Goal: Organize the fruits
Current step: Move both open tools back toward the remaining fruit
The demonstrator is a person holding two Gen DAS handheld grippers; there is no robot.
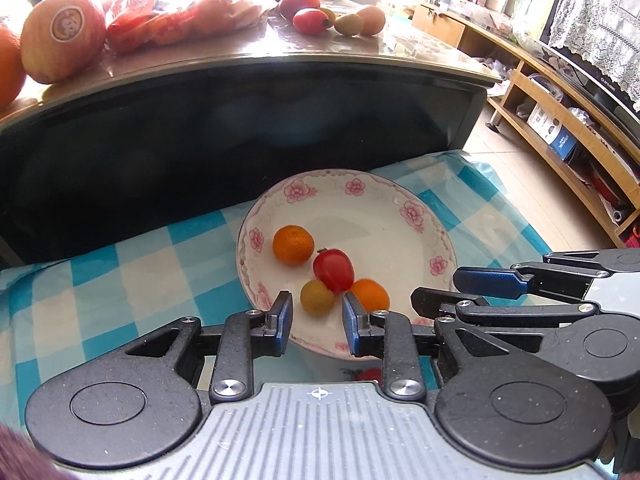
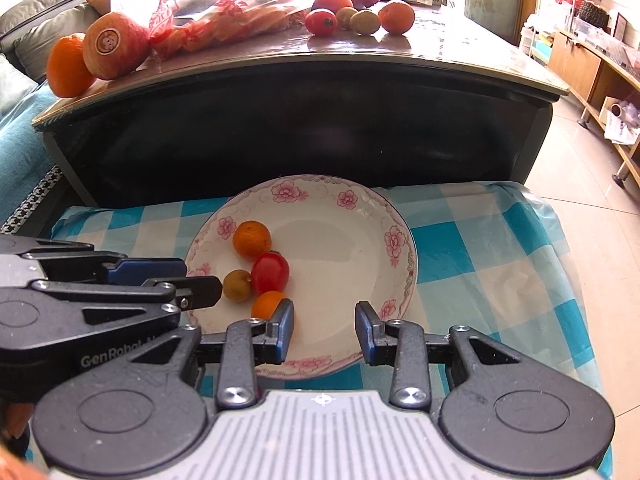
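With both hand-held grippers, left and right, released and empty, we'd pinch the small, soft-skinned tomato just ahead gently across its middle.

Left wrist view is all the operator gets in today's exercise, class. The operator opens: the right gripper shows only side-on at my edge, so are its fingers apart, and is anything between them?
Observer: The right gripper has its fingers apart. No fruit sits between them, only a bare part of the plate beneath.
Operator: The fruit at my far left edge is cut off. What is it?
Observer: An orange, seen whole here, right beside the apple with the sticker at the left end of the table.
Operator: What lies beyond that end?
Observer: A grey cushion, apparently on a sofa.
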